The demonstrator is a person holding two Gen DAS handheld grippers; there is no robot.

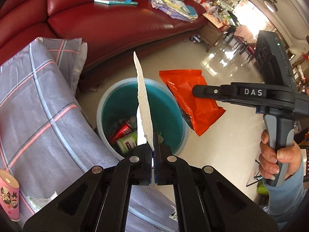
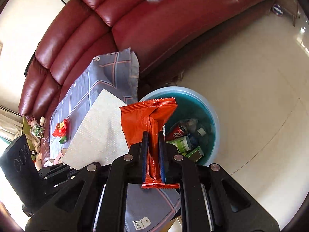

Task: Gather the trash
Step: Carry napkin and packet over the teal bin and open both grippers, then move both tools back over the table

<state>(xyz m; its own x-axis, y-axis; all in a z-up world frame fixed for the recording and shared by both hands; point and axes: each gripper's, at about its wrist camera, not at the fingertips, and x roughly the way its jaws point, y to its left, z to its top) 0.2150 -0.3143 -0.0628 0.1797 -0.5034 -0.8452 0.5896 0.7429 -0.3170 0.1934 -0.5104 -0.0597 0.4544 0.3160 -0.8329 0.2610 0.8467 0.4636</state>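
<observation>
My left gripper (image 1: 154, 145) is shut on a white paper napkin (image 1: 142, 100) that stands edge-on above a round blue trash bin (image 1: 100, 108). The bin holds a red can (image 1: 122, 131), a green-labelled cup (image 1: 126, 144) and other rubbish. My right gripper (image 2: 153, 135) is shut on an orange snack wrapper (image 2: 139, 118), held over the near rim of the same trash bin (image 2: 214, 119). In the left wrist view the right gripper (image 1: 195, 91) clamps the wrapper (image 1: 185, 85) just right of the bin. The napkin (image 2: 96, 131) appears flat and wide in the right wrist view.
A table under a grey plaid cloth (image 1: 38, 100) stands left of the bin, with a pink cup (image 1: 9, 195) and small wrappers (image 2: 60, 128) on it. A red leather sofa (image 1: 115, 23) curves behind, carrying a book (image 1: 115, 2) and papers. Glossy tile floor (image 2: 251, 77) lies right.
</observation>
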